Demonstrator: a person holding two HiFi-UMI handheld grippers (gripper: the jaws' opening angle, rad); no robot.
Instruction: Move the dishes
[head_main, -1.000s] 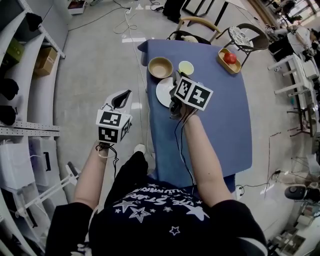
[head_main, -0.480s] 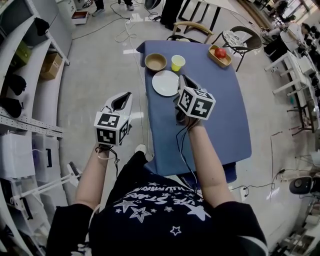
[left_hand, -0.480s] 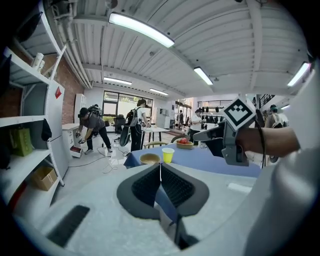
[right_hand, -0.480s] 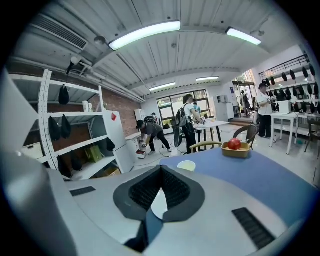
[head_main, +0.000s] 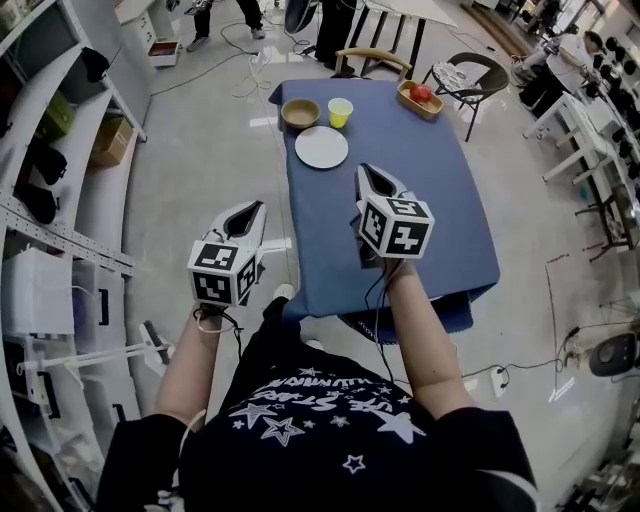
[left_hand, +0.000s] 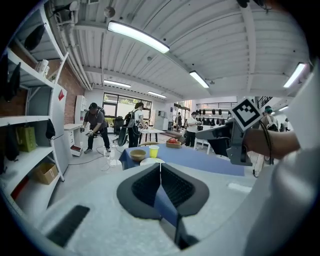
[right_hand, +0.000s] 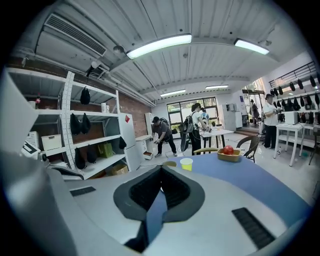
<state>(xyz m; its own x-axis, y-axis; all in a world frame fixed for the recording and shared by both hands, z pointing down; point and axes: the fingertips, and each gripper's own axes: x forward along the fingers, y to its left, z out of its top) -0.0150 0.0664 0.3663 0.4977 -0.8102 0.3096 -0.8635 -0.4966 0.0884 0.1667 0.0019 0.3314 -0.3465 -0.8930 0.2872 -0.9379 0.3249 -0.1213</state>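
Holding the left hand-held gripper (head_main: 250, 210) and right hand-held gripper (head_main: 368, 173) clenched, empty, you should open the jaws before reaching the plate (head_main: 321, 147).

In the left gripper view, the left gripper (left_hand: 160, 165) covers the near part of the white plate (left_hand: 151, 160), so only its far rim shows. In the right gripper view, the right gripper (right_hand: 161, 169) hides that plate wholly and cuts the wooden bowl (right_hand: 169, 163) down to a tan sliver. The red fruit (head_main: 420, 92) in the tray (head_main: 435, 108) is too small to name. In the head view, the table (head_main: 420, 200) hides most of a wooden chair (head_main: 372, 52) at top centre. The top edge cuts off the people (head_main: 225, 15) above the legs.
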